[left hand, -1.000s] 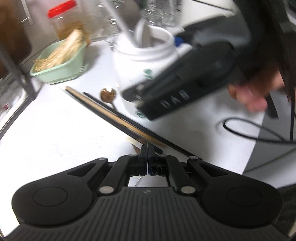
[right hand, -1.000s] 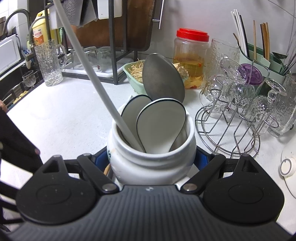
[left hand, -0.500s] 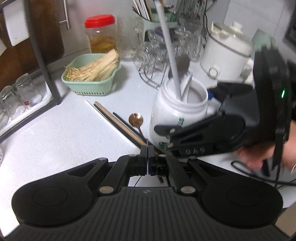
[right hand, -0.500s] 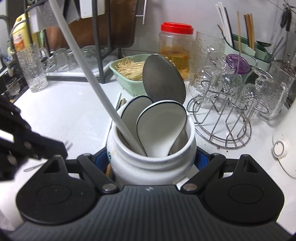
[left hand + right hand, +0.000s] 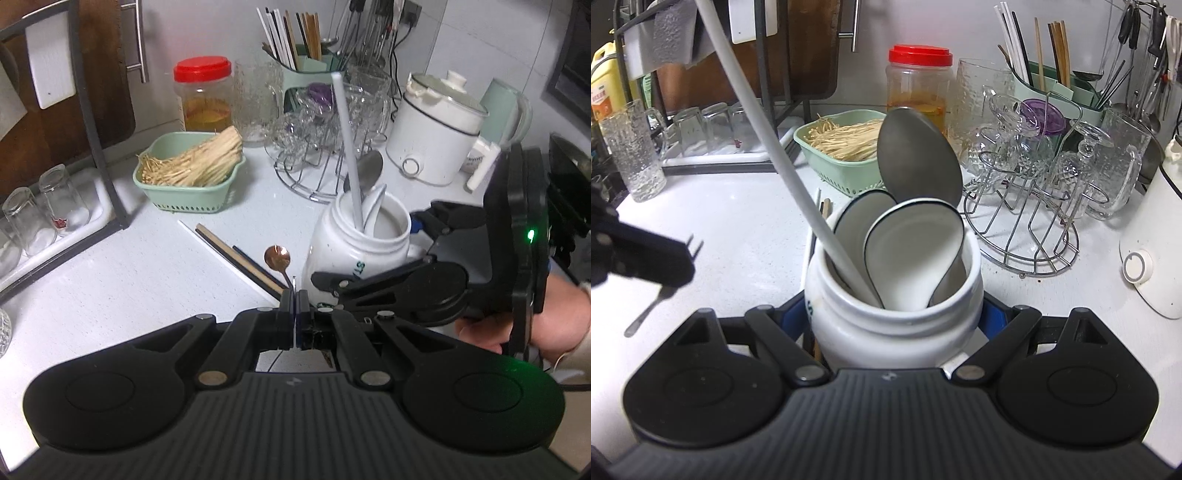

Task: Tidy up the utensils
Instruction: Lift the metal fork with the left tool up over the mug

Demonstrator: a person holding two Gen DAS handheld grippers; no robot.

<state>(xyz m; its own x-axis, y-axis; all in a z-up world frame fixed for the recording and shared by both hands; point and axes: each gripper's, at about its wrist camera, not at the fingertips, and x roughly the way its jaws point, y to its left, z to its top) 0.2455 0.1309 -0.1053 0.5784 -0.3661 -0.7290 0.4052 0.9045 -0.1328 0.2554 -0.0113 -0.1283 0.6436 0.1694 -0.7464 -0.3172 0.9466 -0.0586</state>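
A white ceramic jar (image 5: 356,245) (image 5: 894,314) holds white spoons (image 5: 916,251), a metal spoon (image 5: 918,158) and a long white chopstick (image 5: 768,140). My right gripper (image 5: 894,325) (image 5: 373,273) is shut on the jar's sides. My left gripper (image 5: 294,299) is shut on a small metal fork (image 5: 692,243), held edge-on above the counter, left of the jar. In the right wrist view the fork's tines stick out of the left gripper (image 5: 639,254). A copper spoon (image 5: 277,256) and several loose chopsticks (image 5: 236,254) lie on the counter beside the jar.
A green basket of enoki mushrooms (image 5: 188,177) sits behind. A wire rack of glasses (image 5: 1030,192), a red-lidded jar (image 5: 205,96), a green chopstick holder (image 5: 306,70) and a white cooker (image 5: 436,125) line the back. A dish rack with glasses (image 5: 44,206) stands at left.
My left gripper has lifted and pulled back from the counter with the fork in it. My right gripper still holds the jar, now lower right in the left view.
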